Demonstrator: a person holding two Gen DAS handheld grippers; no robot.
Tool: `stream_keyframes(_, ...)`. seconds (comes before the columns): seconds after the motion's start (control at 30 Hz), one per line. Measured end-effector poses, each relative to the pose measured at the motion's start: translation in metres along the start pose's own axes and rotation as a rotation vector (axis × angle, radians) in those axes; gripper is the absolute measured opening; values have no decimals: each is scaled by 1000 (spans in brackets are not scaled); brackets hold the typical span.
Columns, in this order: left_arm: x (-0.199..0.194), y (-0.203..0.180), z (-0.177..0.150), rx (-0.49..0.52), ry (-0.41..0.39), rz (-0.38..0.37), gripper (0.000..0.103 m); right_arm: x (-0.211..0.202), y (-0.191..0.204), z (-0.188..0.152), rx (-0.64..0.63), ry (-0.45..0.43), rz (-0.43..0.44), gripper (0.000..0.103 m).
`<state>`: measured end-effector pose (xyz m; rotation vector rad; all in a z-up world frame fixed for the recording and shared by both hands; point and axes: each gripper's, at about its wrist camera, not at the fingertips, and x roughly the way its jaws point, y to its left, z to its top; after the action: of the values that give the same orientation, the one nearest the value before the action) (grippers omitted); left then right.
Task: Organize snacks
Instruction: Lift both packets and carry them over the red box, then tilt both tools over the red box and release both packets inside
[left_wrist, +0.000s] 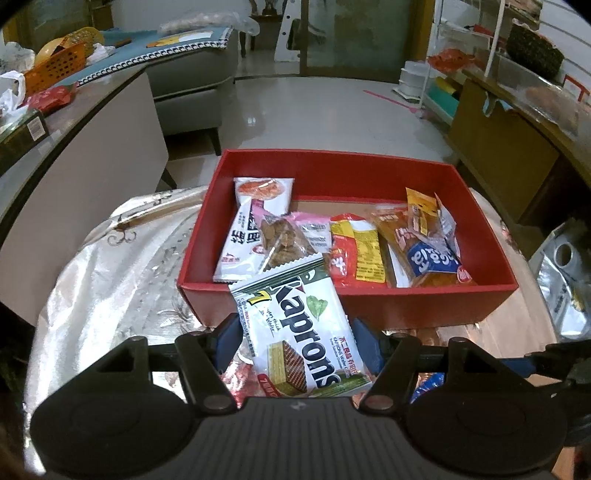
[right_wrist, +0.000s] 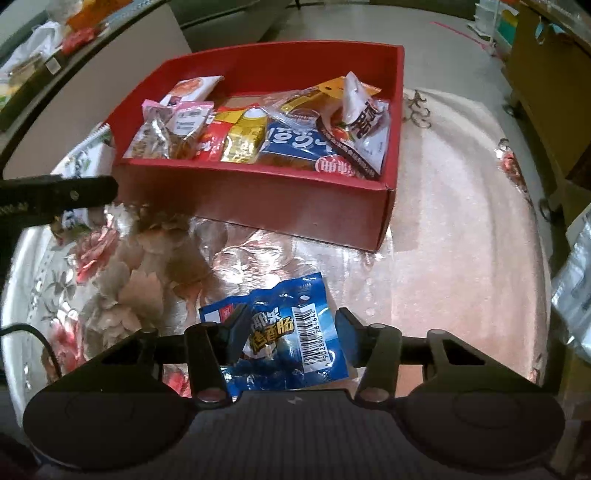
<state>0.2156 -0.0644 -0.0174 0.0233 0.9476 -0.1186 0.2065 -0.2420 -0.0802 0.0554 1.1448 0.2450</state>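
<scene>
A red box (left_wrist: 332, 166) holds several snack packets and stands on a floral tablecloth; it also shows in the right wrist view (right_wrist: 258, 199). My left gripper (left_wrist: 297, 341) is shut on a white Kaprons wafer packet (left_wrist: 295, 325), held over the box's near wall with its far end reaching the rim. My right gripper (right_wrist: 291, 336) is open around a blue sausage packet (right_wrist: 280, 332) that lies on the cloth in front of the box. The left gripper's black arm (right_wrist: 55, 195) shows at the left of the right wrist view.
The tablecloth (right_wrist: 443, 221) covers a round table. A grey sofa (left_wrist: 192, 74) and a low counter (left_wrist: 74, 155) with an orange basket stand beyond it on the left. A wooden cabinet (left_wrist: 509, 147) is on the right. A silver pouch (left_wrist: 561, 280) lies at the table's right edge.
</scene>
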Motion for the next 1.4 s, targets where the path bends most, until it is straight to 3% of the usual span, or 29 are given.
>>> stream_keyframes(0.1, 1, 3, 0, -17, 10, -12, 59, -11, -9, 1, 65, -13, 64, 42)
stream_keyframes(0.2, 0, 5, 1, -34, 13, -23, 59, -17, -12, 3, 88, -36, 88, 40)
stream_keyframes(0.3, -1, 6, 0, -29, 13, -22, 59, -16, -25, -3, 166, -28, 112, 49)
stream_keyframes(0.33, -1, 7, -1, -31, 14, -26, 59, -19, -31, -10, 220, -39, 135, 60)
stream_keyframes(0.43, -1, 10, -3, -43, 18, -46, 59, -29, -44, -35, 382, -68, 198, 70)
stream_keyframes(0.57, 6, 8, -11, -35, 42, -95, 59, -8, -48, -62, 568, -69, 322, 73)
stream_keyframes(0.6, 10, 7, -14, -26, 57, -107, 59, -5, -47, -63, 597, -101, 346, 78)
stream_keyframes(0.73, 26, 5, -25, -34, 105, -140, 59, 10, -46, -58, 709, -183, 445, 78)
stream_keyframes(0.87, 47, 4, -35, -76, 193, -198, 59, 39, -42, -56, 802, -214, 597, 66)
stream_keyframes(0.97, 44, -1, -38, -51, 168, -222, 51, 50, -37, -48, 780, -198, 627, 57)
stream_keyframes(1.0, 44, 0, -38, -62, 174, -243, 51, 52, -37, -45, 773, -187, 627, 45)
stream_keyframes(1.07, 44, 2, -39, -64, 171, -233, 51, 61, -38, -43, 792, -157, 672, 42)
stream_keyframes(1.17, 43, 17, -38, -93, 183, -261, 50, 63, -32, -39, 742, -150, 671, 39)
stream_keyframes(1.23, 38, 29, -41, -102, 174, -229, 50, 59, -29, -33, 676, -135, 627, 29)
stream_keyframes(1.4, 35, 47, -49, -148, 169, -224, 50, 61, -16, -27, 642, -114, 649, 29)
